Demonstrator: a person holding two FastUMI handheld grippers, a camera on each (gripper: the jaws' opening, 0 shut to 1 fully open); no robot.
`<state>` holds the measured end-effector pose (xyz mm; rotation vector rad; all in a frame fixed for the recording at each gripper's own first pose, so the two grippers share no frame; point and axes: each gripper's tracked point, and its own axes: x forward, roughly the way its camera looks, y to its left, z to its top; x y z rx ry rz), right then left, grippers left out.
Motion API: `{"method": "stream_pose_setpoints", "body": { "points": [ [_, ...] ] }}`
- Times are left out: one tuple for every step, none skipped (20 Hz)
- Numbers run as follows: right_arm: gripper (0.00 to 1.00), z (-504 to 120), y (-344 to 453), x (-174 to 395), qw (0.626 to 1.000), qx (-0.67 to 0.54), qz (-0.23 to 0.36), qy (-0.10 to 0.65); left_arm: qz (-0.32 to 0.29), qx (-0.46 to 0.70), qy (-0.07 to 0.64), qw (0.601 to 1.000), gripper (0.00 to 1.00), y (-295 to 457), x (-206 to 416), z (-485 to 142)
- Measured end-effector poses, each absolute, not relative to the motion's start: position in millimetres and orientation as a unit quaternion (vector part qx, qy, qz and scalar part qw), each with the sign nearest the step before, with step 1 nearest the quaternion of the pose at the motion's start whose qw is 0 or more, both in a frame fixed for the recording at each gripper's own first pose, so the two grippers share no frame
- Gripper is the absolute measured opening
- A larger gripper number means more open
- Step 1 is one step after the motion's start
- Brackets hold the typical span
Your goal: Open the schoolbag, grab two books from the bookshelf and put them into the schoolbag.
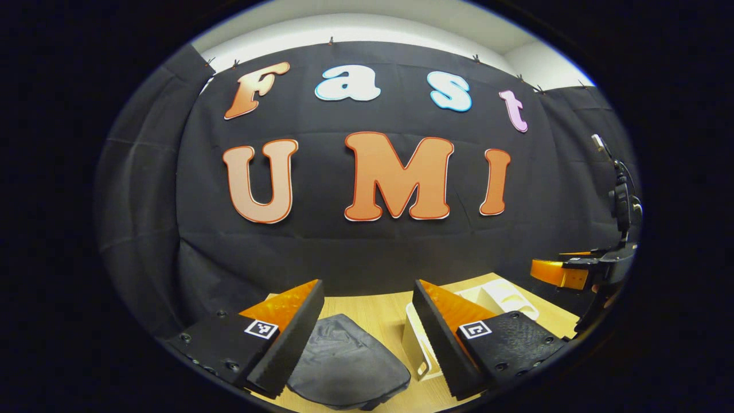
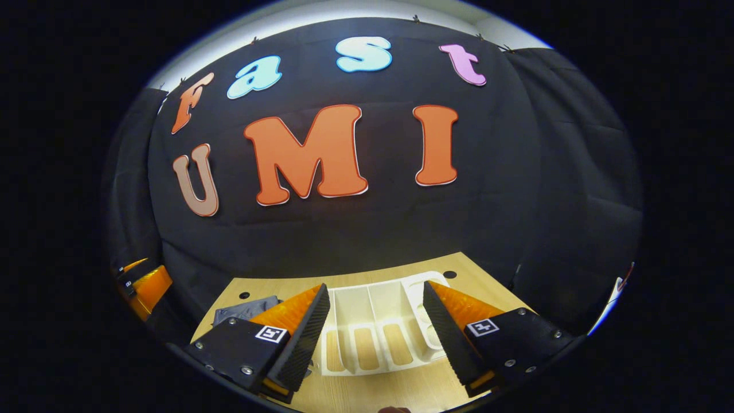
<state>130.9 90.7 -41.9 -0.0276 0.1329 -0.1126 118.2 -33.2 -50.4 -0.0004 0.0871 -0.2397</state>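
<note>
- so, my left tool hangs with its fingers spread wide and nothing between them, raised above the surface.
- below that gap, in the left gripper view, the dark grey schoolbag lies flat on the wooden surface, and i see no opening in it from this angle.
- just right of the bag stands the white bookshelf, partly hidden behind my left tool's right finger.
- my right tool is likewise spread apart and holds nothing; it hovers over the bookshelf.
- in the right gripper view the bookshelf's white dividers form slots, and through cut-outs in its base i see the wood below; i cannot make out any books in it.
- at the left in that view, a corner of the schoolbag peeks out behind my right tool's left finger.
- off at the right edge of the left gripper view i see the right tool held up beside the surface.
- the black cloth wall rises behind the surface.
</note>
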Motion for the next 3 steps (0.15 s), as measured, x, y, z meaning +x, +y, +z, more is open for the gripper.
{"method": "stream_pose_setpoints", "body": {
  "points": [
    [0.98, -42.0, 88.4, 131.3, 0.996, -0.015, -0.060, 0.066, -0.116, -0.003, 0.042, 0.992, 0.99, -32.9, 116.9, -50.3],
    [0.98, -43.7, 84.3, 128.9, 0.996, -0.016, -0.062, 0.069, -0.113, 0.000, 0.042, 0.993, 0.99, -31.6, 116.4, -51.1],
    [0.98, -44.9, 83.6, 127.6, 0.995, -0.015, -0.064, 0.071, -0.112, 0.004, 0.040, 0.993, 0.99, -30.2, 116.1, -50.3]
  ]
}}
